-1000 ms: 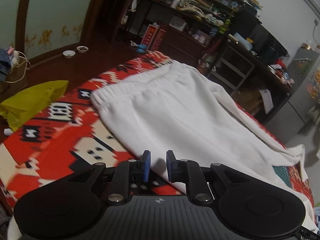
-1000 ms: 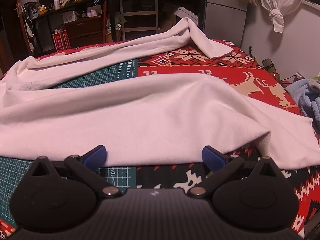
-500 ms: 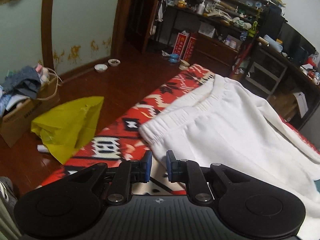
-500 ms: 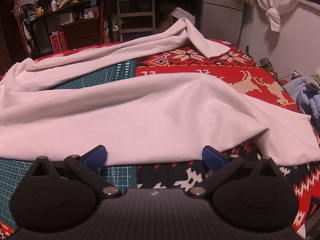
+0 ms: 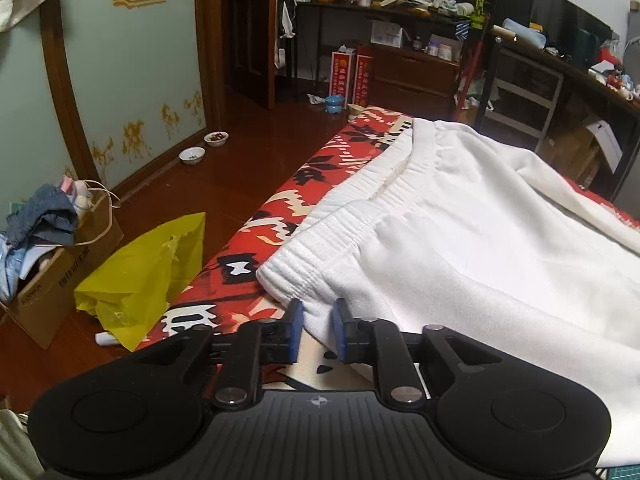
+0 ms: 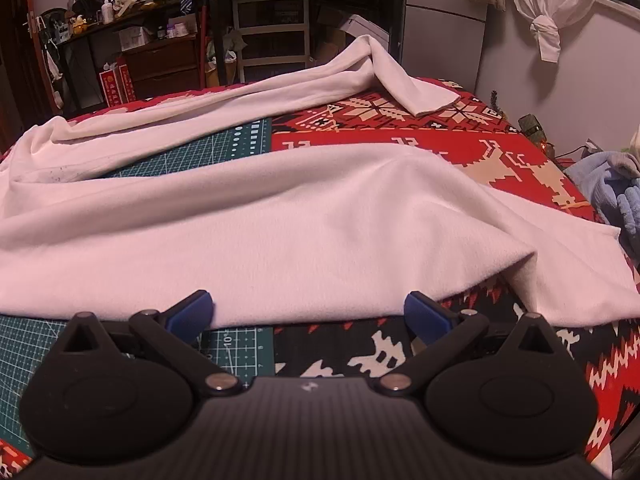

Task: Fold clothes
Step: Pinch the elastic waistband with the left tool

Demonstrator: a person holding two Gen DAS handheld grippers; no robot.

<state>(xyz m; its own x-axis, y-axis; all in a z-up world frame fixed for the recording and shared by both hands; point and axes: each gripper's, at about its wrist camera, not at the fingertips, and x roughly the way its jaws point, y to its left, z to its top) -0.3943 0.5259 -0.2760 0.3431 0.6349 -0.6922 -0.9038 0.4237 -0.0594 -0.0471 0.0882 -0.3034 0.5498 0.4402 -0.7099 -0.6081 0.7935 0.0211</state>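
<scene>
1. Trousers [image 5: 480, 240], white and soft, lie spread over the patterned red blanket [image 5: 240, 272]; in the left wrist view the elastic waistband [image 5: 360, 208] runs from centre toward the upper right, with its near corner at the lower centre.
2. At the left of that view, a cardboard box [image 5: 48, 292] and a yellow bag [image 5: 148, 276] sit on the wooden floor just beside the blanket's edge, so there is little spare room that way.
3. The left gripper [image 5: 316, 332] is clenched on the waistband corner: white cloth fills the narrow gap between its blue pads, and the jaws are closing on it. I judge this grip is meant to lift the waist end for a fold.
4. Right of it, the cloth lies fairly flat and broad, which should let it carry over cleanly.
5. In the right wrist view, a green cutting mat [image 6: 200, 152] shows at left between the two legs.
6. The near trouser leg [image 6: 280, 240] crosses the whole frame; the far leg [image 6: 260, 96] trails to the upper right, its cuff lying on bare blanket.
7. The right gripper [image 6: 308, 312] is released, pads wide apart at the near leg's lower edge, apparently ready to take it.
8. At far right, blue fabric [image 6: 612, 188] lies just past the blanket's edge.
</scene>
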